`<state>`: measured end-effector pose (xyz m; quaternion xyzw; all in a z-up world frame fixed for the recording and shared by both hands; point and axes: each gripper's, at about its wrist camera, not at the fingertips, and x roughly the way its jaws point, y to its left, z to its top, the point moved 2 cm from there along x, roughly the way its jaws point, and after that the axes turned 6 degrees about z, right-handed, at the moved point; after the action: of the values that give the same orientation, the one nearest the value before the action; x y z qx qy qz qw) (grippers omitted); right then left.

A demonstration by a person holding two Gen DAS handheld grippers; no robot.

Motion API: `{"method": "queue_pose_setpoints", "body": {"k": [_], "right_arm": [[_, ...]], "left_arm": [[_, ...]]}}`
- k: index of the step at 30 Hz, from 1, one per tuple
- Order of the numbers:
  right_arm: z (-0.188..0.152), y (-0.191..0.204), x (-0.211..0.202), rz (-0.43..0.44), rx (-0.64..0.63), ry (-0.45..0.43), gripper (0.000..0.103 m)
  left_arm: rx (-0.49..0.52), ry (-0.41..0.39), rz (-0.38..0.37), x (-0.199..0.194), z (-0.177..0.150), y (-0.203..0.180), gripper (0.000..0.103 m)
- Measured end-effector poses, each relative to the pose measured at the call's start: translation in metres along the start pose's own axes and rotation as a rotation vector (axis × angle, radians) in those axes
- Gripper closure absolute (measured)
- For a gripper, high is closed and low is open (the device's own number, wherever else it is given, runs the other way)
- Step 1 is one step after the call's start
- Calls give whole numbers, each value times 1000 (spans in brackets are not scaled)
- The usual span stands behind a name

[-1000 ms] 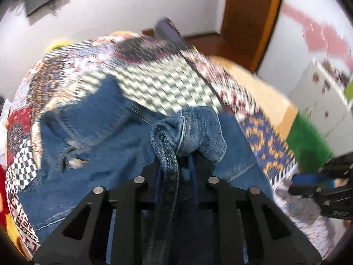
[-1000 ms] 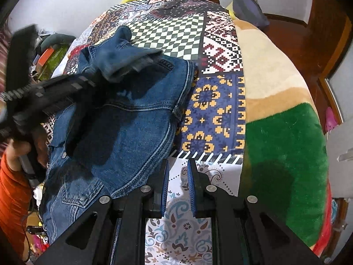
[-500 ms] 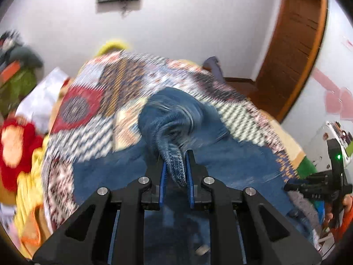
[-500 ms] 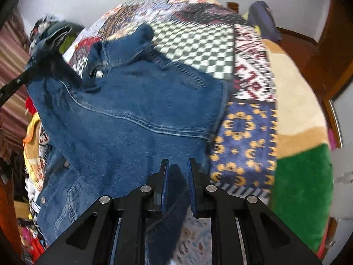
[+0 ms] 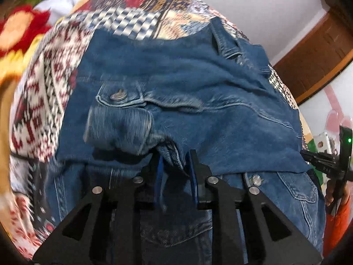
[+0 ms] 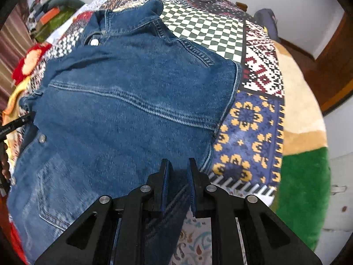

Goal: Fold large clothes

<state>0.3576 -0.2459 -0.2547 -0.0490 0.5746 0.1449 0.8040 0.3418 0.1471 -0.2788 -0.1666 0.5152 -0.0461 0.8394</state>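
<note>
A blue denim jacket [image 6: 132, 101] lies spread on a patchwork blanket [image 6: 253, 121] over a bed. In the left wrist view its sleeve, with a buttoned cuff [image 5: 119, 128], is folded across the jacket body [image 5: 198, 84]. My left gripper [image 5: 175, 161] has a bunch of that sleeve's denim between its pads, and its jaws are opening. My right gripper [image 6: 178, 172] is shut on the jacket's lower side edge, which runs down between its fingers. The right gripper [image 5: 326, 163] also shows at the jacket's right edge, and the left gripper [image 6: 13, 128] at the far left.
The blanket's green plush part [image 6: 304, 187] marks the bed's right side. A dark bag [image 6: 267, 24] sits at the far end. Clothes are piled [image 6: 48, 11] beside the bed on the left, with a red and yellow plush cover [image 5: 17, 28]. A wooden door [image 5: 315, 50] stands behind.
My left gripper swung the sleeve across and down onto the jacket, and its jaws stand wider. My right gripper moved from the bare blanket onto the jacket's edge and holds it.
</note>
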Motion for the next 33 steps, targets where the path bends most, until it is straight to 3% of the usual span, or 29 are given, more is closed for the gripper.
{"method": "queue_pose_setpoints", "body": {"k": [2, 4, 6, 9, 12, 15, 19, 20, 21, 22, 26, 29, 33], "right_arm": [[-4, 2, -2, -39, -11, 14, 91], [-10, 2, -2, -87, -24, 33, 90], [-14, 0, -6, -83, -20, 28, 90], [-17, -6, -9, -56, 22, 28, 90], [-19, -10, -11, -37, 48, 31, 90], [-20, -8, -12, -31, 60, 30, 90], [-21, -10, -18, -3, 83, 18, 90], [-21, -11, -19, 8, 92, 13, 90], [-21, -13, -22, 21, 105, 7, 90], [-22, -16, -24, 36, 122, 2, 90], [-18, -24, -31, 60, 167, -19, 90], [-11, -28, -36, 47, 174, -37, 90], [6, -27, -43, 78, 173, -66, 90]], "left_arm": [[-31, 15, -17, 2, -6, 8, 73], [-64, 17, -25, 0, -9, 19, 57], [-90, 10, -46, -5, -9, 24, 52], [-157, 23, -90, -4, -3, 34, 51], [-260, 19, -180, -3, 4, 42, 51], [-312, 22, -183, 5, 14, 44, 48], [-313, 17, -110, 18, 29, 41, 49], [-282, -6, -51, 16, 33, 38, 51], [-242, -28, 30, 15, 36, 34, 60], [-159, -68, 158, 12, 41, 23, 63], [66, -214, 343, -11, 53, -18, 73], [156, -330, 376, -41, 64, -39, 74], [179, -416, 308, -78, 87, -49, 74]]}}
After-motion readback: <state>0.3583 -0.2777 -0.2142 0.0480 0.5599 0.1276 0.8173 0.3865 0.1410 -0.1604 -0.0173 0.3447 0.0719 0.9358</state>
